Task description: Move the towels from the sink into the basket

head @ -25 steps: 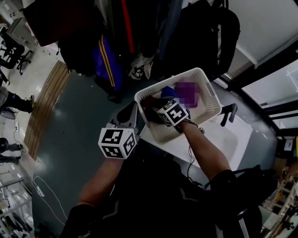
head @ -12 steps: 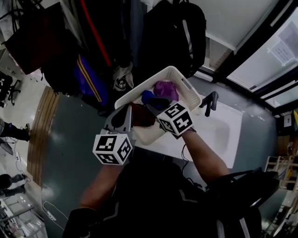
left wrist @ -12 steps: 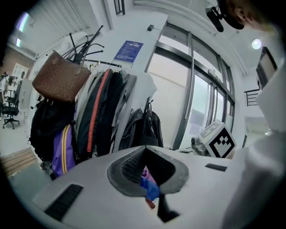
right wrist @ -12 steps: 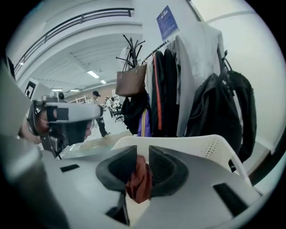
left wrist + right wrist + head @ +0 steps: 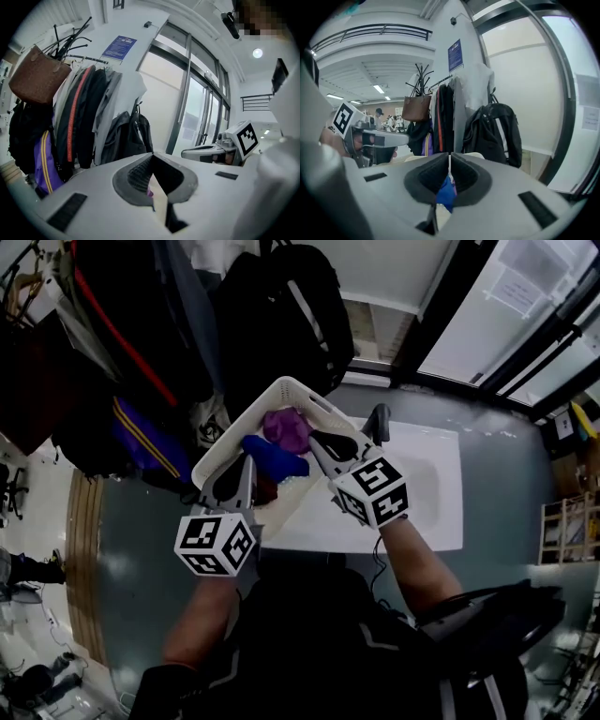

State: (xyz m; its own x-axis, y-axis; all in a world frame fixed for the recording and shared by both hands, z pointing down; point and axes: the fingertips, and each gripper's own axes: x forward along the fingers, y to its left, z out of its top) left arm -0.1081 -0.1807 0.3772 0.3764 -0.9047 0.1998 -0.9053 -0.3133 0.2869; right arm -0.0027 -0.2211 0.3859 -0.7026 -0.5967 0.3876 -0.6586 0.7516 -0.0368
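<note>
Nearest me, the left gripper [image 5: 241,470] sits at the near-left rim of the basket [image 5: 298,390] with its jaws together. Its own view shows a pale strip of basket and a dab of purple through the slot under the tips. I see nothing clamped there.

The right gripper [image 5: 323,442] hangs at the basket's right side, just above the blue towel [image 5: 272,457]. Its jaws have just been closing and now meet. The blue in its view lies below the tips, not pinched between them.

Inside the basket, a red cloth [image 5: 266,488] lies nearest, the blue towel is in the middle, and the purple towel [image 5: 286,427] is on the far side. To the right, the sink [image 5: 422,493] looks bare white, with the tap [image 5: 380,423] at its far edge.

I judge that the drop is done and both hands are free. The next move is to check the sink. If a towel is left there, I need to swing the right gripper right over the basin and open its jaws before going down. If not, the task is finished.

Only the head view shows me the basket's load and the sink. The gripper views settle how the jaws stand, and each one catches the other gripper. They also take in the coats [image 5: 79,117], backpack [image 5: 129,136] and windows [image 5: 197,103] at the far side.
</note>
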